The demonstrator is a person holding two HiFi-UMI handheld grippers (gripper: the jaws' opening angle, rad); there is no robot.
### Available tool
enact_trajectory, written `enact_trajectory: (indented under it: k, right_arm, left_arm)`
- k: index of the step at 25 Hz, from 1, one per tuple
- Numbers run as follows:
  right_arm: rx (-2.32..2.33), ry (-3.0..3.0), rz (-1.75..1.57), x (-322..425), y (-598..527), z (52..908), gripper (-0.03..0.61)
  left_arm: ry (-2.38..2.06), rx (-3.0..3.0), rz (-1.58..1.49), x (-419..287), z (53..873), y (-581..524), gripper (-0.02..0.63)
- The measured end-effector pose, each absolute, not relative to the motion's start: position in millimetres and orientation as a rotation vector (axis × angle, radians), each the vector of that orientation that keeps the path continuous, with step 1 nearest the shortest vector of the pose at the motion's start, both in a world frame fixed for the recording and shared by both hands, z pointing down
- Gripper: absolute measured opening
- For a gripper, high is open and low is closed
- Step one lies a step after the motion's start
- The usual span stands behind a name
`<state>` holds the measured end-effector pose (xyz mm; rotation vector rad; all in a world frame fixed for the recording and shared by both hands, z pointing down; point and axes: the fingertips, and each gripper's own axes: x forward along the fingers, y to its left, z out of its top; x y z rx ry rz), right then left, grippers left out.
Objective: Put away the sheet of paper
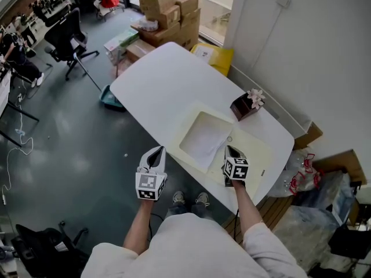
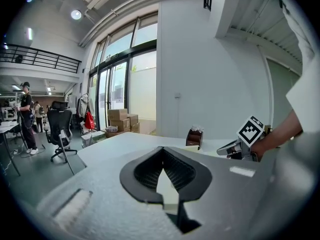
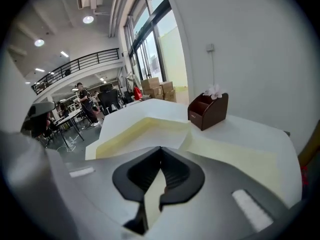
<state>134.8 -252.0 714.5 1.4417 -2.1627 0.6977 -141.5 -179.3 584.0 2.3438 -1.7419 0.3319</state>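
sheet of paper (image 1: pixel 204 139) lying in open cream folder (image 1: pixel 255 150) at frame centre, right gripper (image 1: pixel 229 149) fingers pressed together just right of it, left gripper (image 1: pixel 160 150) fingers also together, lower left, apart from it

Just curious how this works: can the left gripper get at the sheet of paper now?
Probably yes: the left gripper hovers beside the table, and nothing stands between it and the sheet of paper, which lies uncovered.
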Motion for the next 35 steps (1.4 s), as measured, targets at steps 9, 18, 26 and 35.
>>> enact_trajectory:
  k: [9,18,26,35]
  right_arm:
    - [1.557,-2.258,0.536,151,-244,648,0.002]
    - [1.656,-2.319,0.327,169,-228,581,0.002]
    - [1.742,-2.324,0.19,191,-210,541,0.002]
    - [1.801,-2.318,0.159,206,-190,535,0.002]
  left_arm:
    - [-1.713,2.398,0.312,-128,571,-190,0.006]
    - [-1.669,2.473,0.279,-107,556,-206,0.006]
    - [-1.639,2.521,0.257,-93,548,-215,0.005]
    - [-1.607,2.556,0.238,-81,545,-221,0.005]
